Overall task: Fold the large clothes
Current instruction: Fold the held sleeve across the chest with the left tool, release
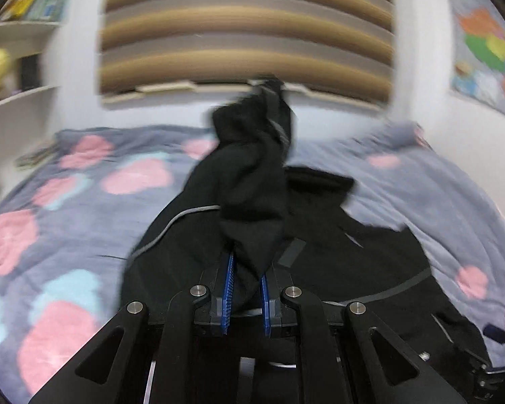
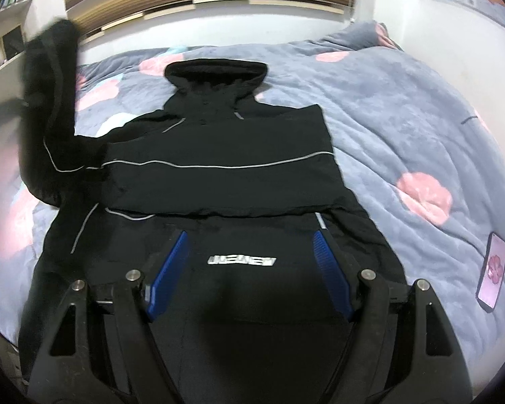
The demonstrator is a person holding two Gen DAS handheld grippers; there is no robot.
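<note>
A black hooded jacket (image 2: 219, 175) with thin grey piping lies on the bed, hood toward the wall, its right sleeve folded across the chest. My left gripper (image 1: 247, 269) is shut on the jacket's left sleeve (image 1: 252, 175) and holds it lifted above the bed; the raised sleeve shows in the right wrist view (image 2: 47, 101) at the left. My right gripper (image 2: 249, 245) is open and empty, hovering over the jacket's lower front near its white logo (image 2: 241, 261).
A grey quilt (image 2: 404, 118) with pink and blue flowers covers the bed. A phone (image 2: 493, 274) lies on the quilt at the right. White shelves (image 1: 17, 101) stand at the left, a slatted blind (image 1: 245, 33) and a wall map (image 1: 488, 50) behind.
</note>
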